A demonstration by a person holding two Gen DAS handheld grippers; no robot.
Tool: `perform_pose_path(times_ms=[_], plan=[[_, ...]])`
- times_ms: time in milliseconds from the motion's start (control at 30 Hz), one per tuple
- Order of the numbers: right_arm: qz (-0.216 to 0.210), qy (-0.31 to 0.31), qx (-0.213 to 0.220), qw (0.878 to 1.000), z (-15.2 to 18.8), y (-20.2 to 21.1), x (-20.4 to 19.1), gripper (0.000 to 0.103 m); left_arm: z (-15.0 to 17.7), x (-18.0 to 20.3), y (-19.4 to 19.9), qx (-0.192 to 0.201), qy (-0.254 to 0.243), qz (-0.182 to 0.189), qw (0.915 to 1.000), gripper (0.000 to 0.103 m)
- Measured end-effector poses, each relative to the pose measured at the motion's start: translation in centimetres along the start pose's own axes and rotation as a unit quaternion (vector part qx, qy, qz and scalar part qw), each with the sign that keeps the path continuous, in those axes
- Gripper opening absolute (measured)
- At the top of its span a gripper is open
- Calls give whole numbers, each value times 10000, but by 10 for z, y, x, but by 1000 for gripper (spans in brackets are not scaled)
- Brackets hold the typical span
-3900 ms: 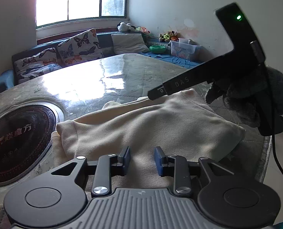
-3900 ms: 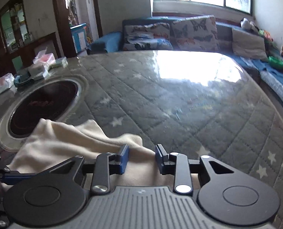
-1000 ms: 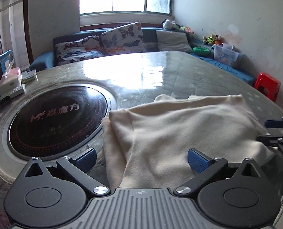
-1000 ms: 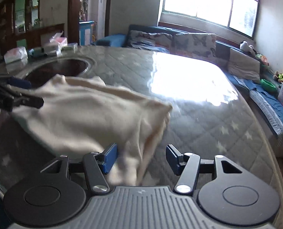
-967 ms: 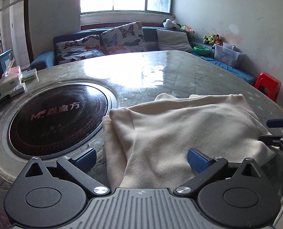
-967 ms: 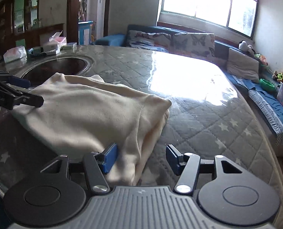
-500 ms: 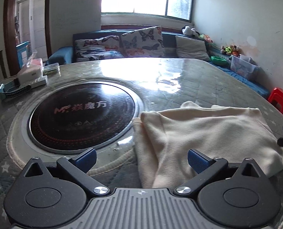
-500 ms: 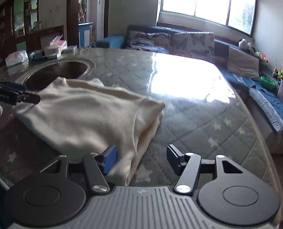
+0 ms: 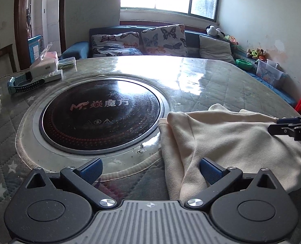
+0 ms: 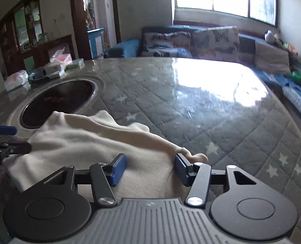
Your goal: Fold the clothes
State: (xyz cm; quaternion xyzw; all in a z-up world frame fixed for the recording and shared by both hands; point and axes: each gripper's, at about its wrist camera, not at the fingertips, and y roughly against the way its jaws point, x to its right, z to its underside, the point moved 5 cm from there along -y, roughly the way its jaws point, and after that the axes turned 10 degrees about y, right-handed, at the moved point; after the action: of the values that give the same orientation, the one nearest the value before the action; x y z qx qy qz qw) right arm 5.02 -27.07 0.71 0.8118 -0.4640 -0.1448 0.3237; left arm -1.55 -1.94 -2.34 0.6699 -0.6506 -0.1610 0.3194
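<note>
Right wrist view blurred: both tools (image 10: 150,167) (image 9: 150,167) gape over cream garment (image 10: 85,142).

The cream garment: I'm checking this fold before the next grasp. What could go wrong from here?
1. The cream garment lies at the near table edge, so a pull toward the person could drag it off.
2. Its left edge nearly touches the black cooktop rim; sliding it left may put cloth on the plate.
3. The right tool is open over bunched folds and might pinch several layers.
</note>
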Motion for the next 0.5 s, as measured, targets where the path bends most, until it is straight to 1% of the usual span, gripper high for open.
perform_pose_path(times_ms=[67, 133, 200, 333, 500], plan=[[74, 39, 51, 10000, -7, 2, -1, 53, -1, -1, 2, 18, 4, 0, 10000, 103], [46, 107, 158, 9998, -14, 5, -5, 53, -2, -1, 1, 6, 46, 23, 10000, 103], [-85, 196, 212, 9995, -22, 3, -16, 53, -1, -1, 1, 1, 69, 30, 10000, 103], [-101, 509, 68, 9986, -25, -23, -36, 53, 1, -3, 3, 3, 68, 23, 10000, 103], [-39, 464, 138, 9988, -37, -32, -41, 54, 0, -8, 8, 37, 83, 25, 10000, 103]])
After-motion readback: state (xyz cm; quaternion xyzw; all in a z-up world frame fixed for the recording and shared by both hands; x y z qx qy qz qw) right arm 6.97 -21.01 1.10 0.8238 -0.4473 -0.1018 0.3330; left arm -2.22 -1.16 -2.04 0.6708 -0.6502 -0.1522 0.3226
